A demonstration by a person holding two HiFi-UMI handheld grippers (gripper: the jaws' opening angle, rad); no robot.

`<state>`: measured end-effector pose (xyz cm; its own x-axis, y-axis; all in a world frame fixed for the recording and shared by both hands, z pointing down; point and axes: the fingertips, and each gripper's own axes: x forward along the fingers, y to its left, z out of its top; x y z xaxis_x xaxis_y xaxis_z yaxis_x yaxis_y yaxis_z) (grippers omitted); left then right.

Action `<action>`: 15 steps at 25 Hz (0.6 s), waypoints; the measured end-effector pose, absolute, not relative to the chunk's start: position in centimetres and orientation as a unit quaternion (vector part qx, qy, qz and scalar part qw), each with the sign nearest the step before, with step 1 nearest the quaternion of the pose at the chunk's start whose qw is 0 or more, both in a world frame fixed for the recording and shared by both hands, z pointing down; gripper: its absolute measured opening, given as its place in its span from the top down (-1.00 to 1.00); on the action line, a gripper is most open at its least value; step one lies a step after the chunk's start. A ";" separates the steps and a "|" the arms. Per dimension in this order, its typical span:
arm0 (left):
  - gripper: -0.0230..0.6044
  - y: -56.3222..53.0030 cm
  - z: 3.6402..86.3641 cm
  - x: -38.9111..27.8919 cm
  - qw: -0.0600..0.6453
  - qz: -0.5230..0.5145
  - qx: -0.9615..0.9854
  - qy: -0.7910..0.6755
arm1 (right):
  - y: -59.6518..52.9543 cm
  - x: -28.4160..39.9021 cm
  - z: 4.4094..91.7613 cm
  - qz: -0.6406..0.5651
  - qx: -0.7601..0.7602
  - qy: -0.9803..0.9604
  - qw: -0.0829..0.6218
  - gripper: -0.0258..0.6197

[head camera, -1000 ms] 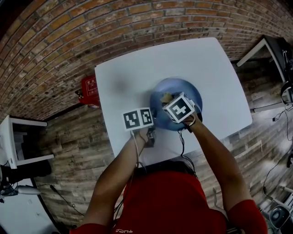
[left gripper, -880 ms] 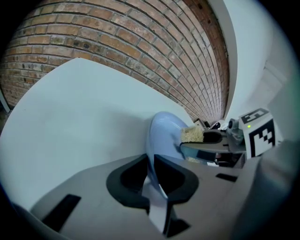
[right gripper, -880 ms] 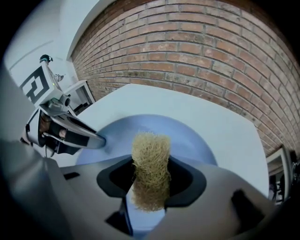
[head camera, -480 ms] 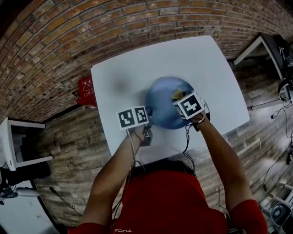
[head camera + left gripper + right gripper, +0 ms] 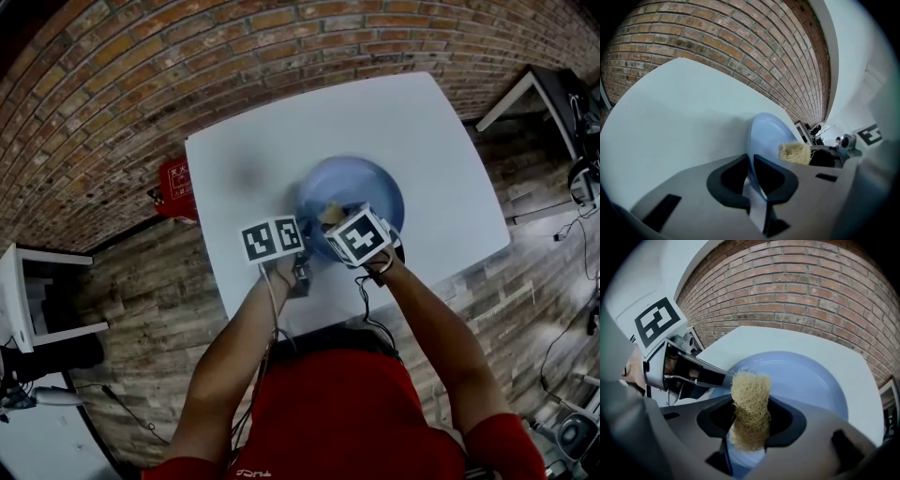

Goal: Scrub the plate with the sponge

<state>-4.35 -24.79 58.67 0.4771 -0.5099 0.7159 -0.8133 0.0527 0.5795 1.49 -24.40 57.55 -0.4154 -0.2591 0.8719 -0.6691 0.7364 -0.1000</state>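
Your left gripper [image 5: 751, 171] is there as an anchor. Its jaws are nearly together, pinched on the thin rim of the pale blue plate [image 5: 768, 133] at the plate's left edge, so the dish should not skate across the smooth white table [image 5: 403, 122] when the other hand pushes on it. The plate sits towards the near half of the tabletop, right in front of you. Whether the pinched edge is lifted clear of the table, the views don't settle.

Your right gripper [image 5: 751, 425] does the work. Its jaws are squeezed onto the lower part of a straw-coloured, fibrous sponge [image 5: 750, 397], with the pads sunk into its sides and a good length of it standing out past the fingertips. That free end gives you a soft face to rub with, and it keeps the hard jaws off the glaze.

The sponge tip is over the plate's left near part, just beside your left gripper's nose — close enough that a wide stroke that way could knock the two together. It looks to be on or just above the plate; I can't make out firm contact.
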 end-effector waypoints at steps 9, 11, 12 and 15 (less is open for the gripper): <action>0.77 -24.9 58.7 -4.4 0.533 0.143 0.675 -0.490 | -27.7 10.5 57.9 0.215 0.358 -0.762 0.494 0.36; 0.77 -24.9 58.8 -4.5 0.532 0.144 0.675 -0.490 | -27.9 12.0 58.0 0.218 0.372 -0.753 0.497 0.36; 0.77 -24.9 58.8 -4.5 0.532 0.145 0.676 -0.490 | -27.8 12.2 57.9 0.222 0.375 -0.752 0.495 0.36; 0.77 -24.9 58.8 -4.6 0.531 0.145 0.676 -0.490 | -26.5 10.4 57.5 0.234 0.362 -0.765 0.478 0.36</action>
